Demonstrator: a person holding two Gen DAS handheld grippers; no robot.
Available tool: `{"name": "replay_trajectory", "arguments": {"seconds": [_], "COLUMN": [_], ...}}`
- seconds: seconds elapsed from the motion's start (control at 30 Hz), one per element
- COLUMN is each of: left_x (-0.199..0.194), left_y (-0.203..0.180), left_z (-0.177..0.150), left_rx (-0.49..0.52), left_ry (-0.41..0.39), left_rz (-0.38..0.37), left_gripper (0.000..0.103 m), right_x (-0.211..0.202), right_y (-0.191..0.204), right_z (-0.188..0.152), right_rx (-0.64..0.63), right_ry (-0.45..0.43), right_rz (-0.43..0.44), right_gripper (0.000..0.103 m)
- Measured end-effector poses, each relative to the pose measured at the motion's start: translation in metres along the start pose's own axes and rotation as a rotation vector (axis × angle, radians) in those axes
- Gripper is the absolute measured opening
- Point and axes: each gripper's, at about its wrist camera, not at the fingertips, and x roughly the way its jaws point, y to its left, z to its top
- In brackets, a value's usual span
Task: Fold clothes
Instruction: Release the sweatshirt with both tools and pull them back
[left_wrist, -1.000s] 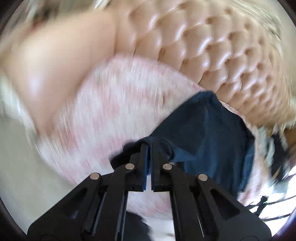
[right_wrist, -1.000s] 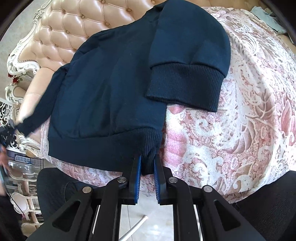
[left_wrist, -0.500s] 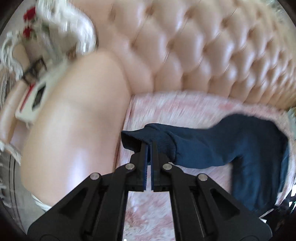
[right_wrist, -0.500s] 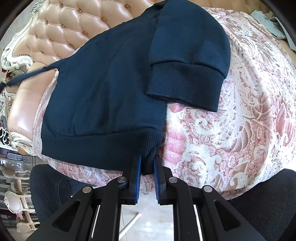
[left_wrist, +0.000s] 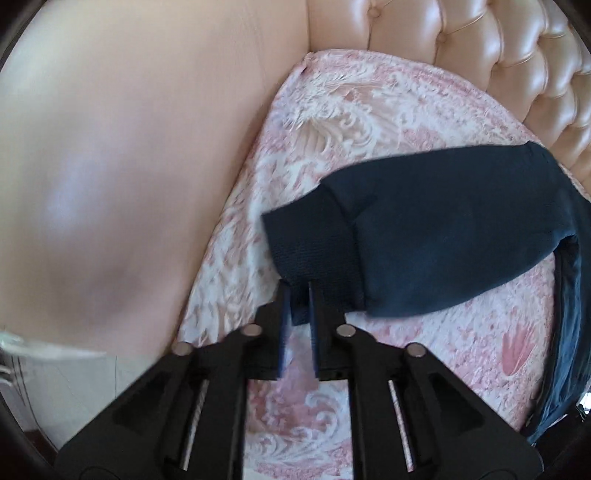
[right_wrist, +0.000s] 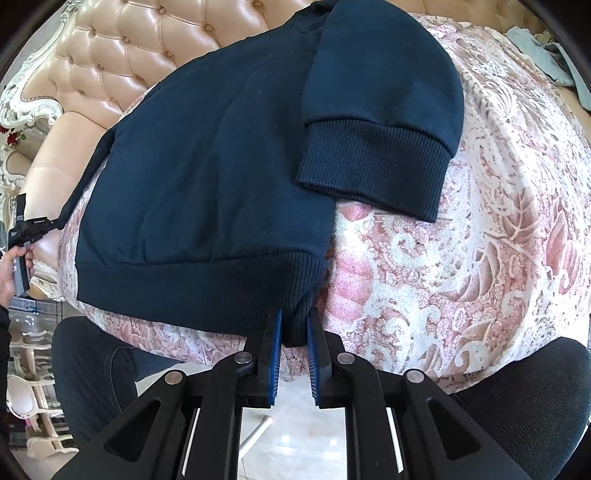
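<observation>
Sweatshirt (right_wrist: 207, 177) lies flat on patterned seat cushion (right_wrist: 480, 229), hem at front edge, collar toward tufted backrest (right_wrist: 122, 62). Bare cushion right. Right gripper (right_wrist: 294, 326) pinches hem corner. Left gripper (left_wrist: 298, 304) clamps left sleeve cuff (left_wrist: 310, 240), sleeve running sideways beside armrest (left_wrist: 122, 155).

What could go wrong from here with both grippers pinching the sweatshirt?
1. The left gripper pinches only the corner of the sleeve cuff; a tug might slip it free.
2. The right gripper clamps the hem at the cushion's front edge; pulling could drag the sweatshirt off.
3. The folded right sleeve lies loose and may unfold.
</observation>
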Motion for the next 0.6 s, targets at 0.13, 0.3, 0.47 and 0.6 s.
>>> {"name": "replay_trajectory", "arguments": {"seconds": [0.13,0.3,0.47,0.6], "left_x": [-0.012,-0.038,-0.094,-0.119], "left_y": [0.01,0.016,-0.033,-0.09], "left_z": [-0.007,-0.004,-0.055,-0.134], "left_rx": [-0.033,-0.146,-0.216,-0.226], "left_ry": [-0.005,-0.067,-0.251,-0.324], "left_rz": [0.031,-0.135,-0.369,-0.526], "left_gripper": [0.021,0.025,0.042,0.059], "right_x": [-0.004,-0.008,-0.041,-0.094], "right_y": [-0.002,-0.009,-0.018,-0.03], "right_z": [0.001,-0.003,-0.012,-0.015], "right_rx": [-0.006,0.005,0.017,-0.014], "right_ry": [0.0,0.018,-0.032,-0.221], "right_rz": [0.0,0.004,-0.048,-0.231], "right_gripper": [0.014,0.018,0.049,0.071]}}
